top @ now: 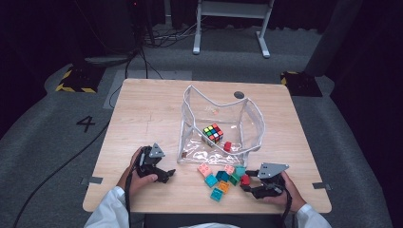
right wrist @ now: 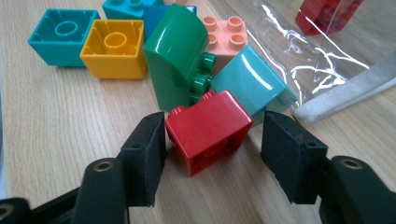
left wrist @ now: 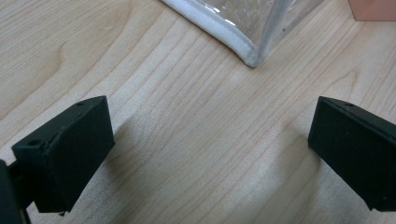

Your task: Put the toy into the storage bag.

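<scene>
On the counter, high view: a light wooden counter carries a clear plastic pouch, standing open near its middle.
Pouch contents: a Rubik's cube and a small red block lie on the pouch floor.
Loose blocks: a cluster of pink, teal, orange and green toy blocks lies just in front of the pouch, near the counter's front edge.
Right tool: the right tool sits at the right end of the cluster, with a red brick at its tips.
Left tool: the left tool rests low over bare wood, well apart from the blocks, left of the pouch.

Left gripper view, jaws: the two black jaws stand wide apart with bare wood between them.
Ahead of them: a white-trimmed corner of the pouch lies near the top edge.

Right gripper view, jaws: the jaws straddle the red brick; the left pad touches its side, the right pad stands just clear.
Brick: it lies tilted on the wood, studs pointing up and left, just beside a green curved block and a teal one.
Behind: an orange block and another teal block lie hollow side up.
</scene>
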`<action>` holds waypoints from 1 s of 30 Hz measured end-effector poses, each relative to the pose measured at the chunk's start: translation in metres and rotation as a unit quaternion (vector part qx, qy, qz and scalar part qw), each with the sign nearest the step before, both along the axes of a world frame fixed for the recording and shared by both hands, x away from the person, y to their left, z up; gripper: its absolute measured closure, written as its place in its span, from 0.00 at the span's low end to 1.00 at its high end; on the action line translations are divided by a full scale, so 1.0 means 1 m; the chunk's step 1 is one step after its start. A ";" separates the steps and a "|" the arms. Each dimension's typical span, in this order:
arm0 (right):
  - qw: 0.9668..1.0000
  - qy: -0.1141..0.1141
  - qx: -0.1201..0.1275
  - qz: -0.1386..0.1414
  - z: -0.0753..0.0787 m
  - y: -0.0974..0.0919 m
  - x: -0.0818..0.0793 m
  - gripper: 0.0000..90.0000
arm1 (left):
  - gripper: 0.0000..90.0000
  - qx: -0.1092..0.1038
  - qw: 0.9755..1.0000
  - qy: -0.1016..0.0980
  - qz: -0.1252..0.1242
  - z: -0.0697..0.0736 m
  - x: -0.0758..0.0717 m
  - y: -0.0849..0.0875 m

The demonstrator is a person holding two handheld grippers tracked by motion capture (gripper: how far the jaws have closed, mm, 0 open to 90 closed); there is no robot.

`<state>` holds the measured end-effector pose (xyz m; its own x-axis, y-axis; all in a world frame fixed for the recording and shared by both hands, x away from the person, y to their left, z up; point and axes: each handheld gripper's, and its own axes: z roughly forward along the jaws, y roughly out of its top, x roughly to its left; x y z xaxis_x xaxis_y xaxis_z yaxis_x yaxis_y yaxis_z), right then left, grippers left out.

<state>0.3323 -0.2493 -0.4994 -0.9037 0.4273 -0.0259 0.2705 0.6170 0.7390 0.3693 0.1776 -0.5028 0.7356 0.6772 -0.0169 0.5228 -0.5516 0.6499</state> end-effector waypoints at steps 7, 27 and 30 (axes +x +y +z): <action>1.000 -0.008 0.005 0.003 0.000 -0.001 -0.001 0.60 | 0.00 0.000 1.000 0.000 0.000 0.000 0.000 0.000; 0.999 -0.018 0.016 -0.046 0.015 -0.040 0.007 0.61 | 0.00 0.000 1.000 0.000 0.000 0.000 0.000 0.000; 0.997 -0.016 0.027 -0.065 0.021 -0.051 0.013 0.61 | 0.00 0.000 1.000 0.000 0.000 0.000 0.000 0.000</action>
